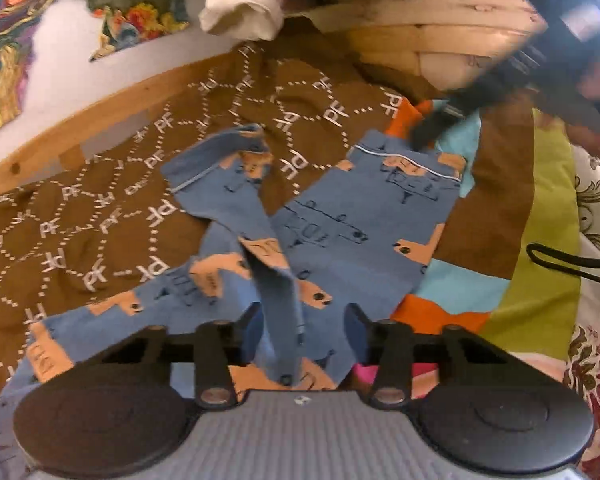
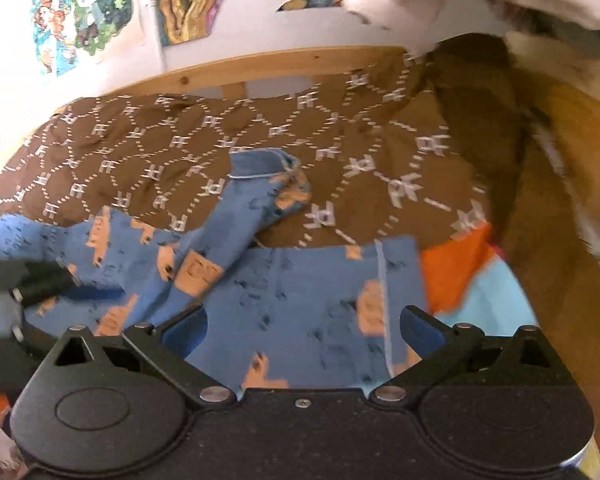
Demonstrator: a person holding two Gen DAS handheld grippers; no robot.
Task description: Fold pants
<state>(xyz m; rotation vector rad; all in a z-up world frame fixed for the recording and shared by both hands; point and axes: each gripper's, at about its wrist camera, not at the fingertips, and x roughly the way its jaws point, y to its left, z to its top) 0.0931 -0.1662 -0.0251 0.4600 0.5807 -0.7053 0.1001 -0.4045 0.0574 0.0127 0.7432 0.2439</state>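
Blue pants (image 1: pixel 340 208) with peach patches lie spread and rumpled on a brown bedcover (image 1: pixel 100 208) printed with white letters. In the left wrist view a raised fold of the pants stands between the fingers of my left gripper (image 1: pixel 304 320); the pads do not press on it. My right gripper (image 1: pixel 432 124) shows blurred at the far right, by a leg cuff. In the right wrist view my right gripper (image 2: pixel 306 324) stands wide open just over the pants (image 2: pixel 292 280), nothing pinched. My left gripper (image 2: pixel 40 280) shows at the left edge, over the pants.
A wooden bed frame (image 2: pixel 260 64) runs along a white wall with colourful posters (image 2: pixel 84 12). White garments (image 1: pixel 244 4) lie piled at the back. An orange, light blue and green blanket (image 1: pixel 540 240) lies to the right, with a black cable (image 1: pixel 560 260) across it.
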